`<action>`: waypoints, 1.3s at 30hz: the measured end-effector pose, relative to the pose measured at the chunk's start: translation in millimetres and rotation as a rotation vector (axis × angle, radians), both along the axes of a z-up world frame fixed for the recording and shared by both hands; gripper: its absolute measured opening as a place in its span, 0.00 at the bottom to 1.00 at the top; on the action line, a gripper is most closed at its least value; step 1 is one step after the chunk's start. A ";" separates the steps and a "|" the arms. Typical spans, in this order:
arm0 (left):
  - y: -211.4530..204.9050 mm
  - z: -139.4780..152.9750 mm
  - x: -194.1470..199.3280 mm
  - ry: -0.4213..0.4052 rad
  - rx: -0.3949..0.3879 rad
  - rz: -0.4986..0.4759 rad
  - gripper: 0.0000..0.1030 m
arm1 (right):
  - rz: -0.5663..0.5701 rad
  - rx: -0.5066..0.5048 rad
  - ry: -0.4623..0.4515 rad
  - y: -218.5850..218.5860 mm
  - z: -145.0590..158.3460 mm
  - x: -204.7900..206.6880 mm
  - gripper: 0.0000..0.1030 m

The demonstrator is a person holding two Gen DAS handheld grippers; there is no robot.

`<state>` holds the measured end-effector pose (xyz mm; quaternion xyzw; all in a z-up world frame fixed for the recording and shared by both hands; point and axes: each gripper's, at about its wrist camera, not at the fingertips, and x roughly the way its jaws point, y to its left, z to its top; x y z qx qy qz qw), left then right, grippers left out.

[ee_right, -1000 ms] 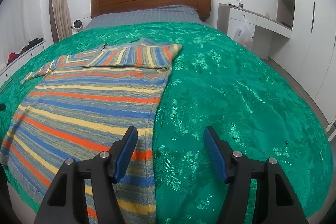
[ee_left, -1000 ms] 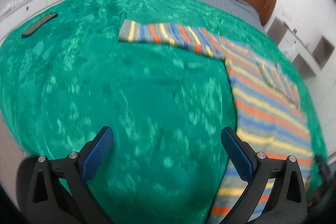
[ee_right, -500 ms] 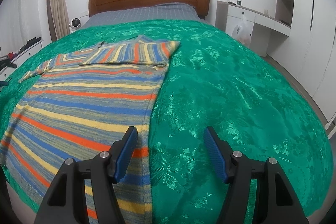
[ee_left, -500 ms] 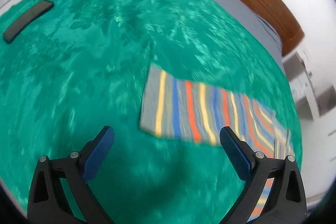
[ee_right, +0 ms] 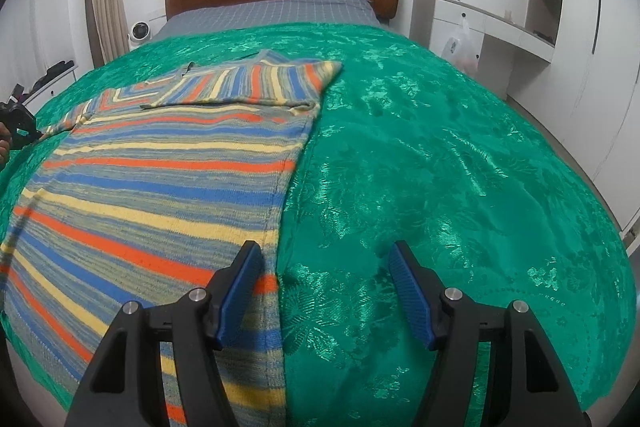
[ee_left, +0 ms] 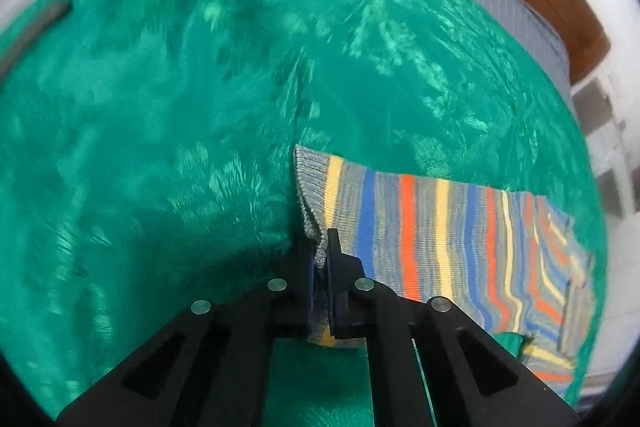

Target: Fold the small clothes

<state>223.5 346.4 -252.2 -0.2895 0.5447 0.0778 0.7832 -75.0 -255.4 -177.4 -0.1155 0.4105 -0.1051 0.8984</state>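
Striped sweater [ee_right: 160, 163], one sleeve folded across

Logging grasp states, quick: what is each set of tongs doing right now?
Left tongs: closed on the striped sweater's sleeve cuff.
Right tongs: open, holding nothing, above the sweater's edge on the green bedspread.

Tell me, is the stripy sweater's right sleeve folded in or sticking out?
Folded in. The striped knit sweater's right sleeve lies flat across its chest, on the green bedspread.
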 end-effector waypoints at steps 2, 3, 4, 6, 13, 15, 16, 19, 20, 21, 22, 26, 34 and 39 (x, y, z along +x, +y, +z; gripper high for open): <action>-12.4 27.6 8.5 -0.020 0.106 -0.051 0.02 | 0.001 0.014 -0.007 -1.7 1.7 -0.9 0.64; -24.9 49.2 14.2 -0.048 0.159 -0.093 0.02 | 0.001 0.021 -0.012 -2.4 2.9 -1.6 0.64; -41.6 73.7 20.7 -0.086 0.201 -0.145 0.02 | 0.001 0.026 -0.016 -2.7 4.0 -2.3 0.64; -81.4 118.7 32.3 -0.162 0.233 -0.259 0.02 | 0.000 0.042 -0.027 -4.8 6.6 -3.6 0.64; -254.2 212.8 42.0 -0.367 0.202 -0.625 0.02 | -0.007 0.082 -0.054 -9.9 14.0 -6.3 0.64; -310.2 214.2 39.5 -0.384 0.163 -0.709 0.02 | -0.012 0.089 -0.061 -12.0 16.3 -8.2 0.64; -326.3 212.0 37.4 -0.385 0.152 -0.731 0.02 | -0.015 0.092 -0.062 -12.8 17.0 -8.7 0.64; -386.1 191.8 34.1 -0.361 0.068 -0.824 0.21 | -0.030 0.104 -0.066 -17.7 18.4 -9.7 0.64; -401.9 180.6 32.8 -0.323 0.014 -0.858 0.35 | -0.037 0.111 -0.067 -19.5 18.5 -9.7 0.64; -414.5 167.4 32.6 -0.274 -0.045 -0.878 0.59 | -0.044 0.117 -0.068 -21.4 18.7 -9.6 0.64; -416.6 163.4 29.0 -0.269 -0.074 -0.877 0.62 | -0.050 0.124 -0.069 -23.4 18.9 -9.8 0.64; -391.0 155.7 27.4 -0.275 -0.133 -0.809 0.65 | -0.075 0.155 -0.082 -31.4 21.3 -11.5 0.64; -274.7 104.1 6.8 -0.192 0.061 -0.627 0.78 | -0.092 0.191 -0.061 -38.4 15.1 -5.5 0.64; -234.2 72.9 -30.8 -0.148 0.092 -0.541 0.78 | -0.094 0.183 -0.064 -37.0 16.0 -7.6 0.64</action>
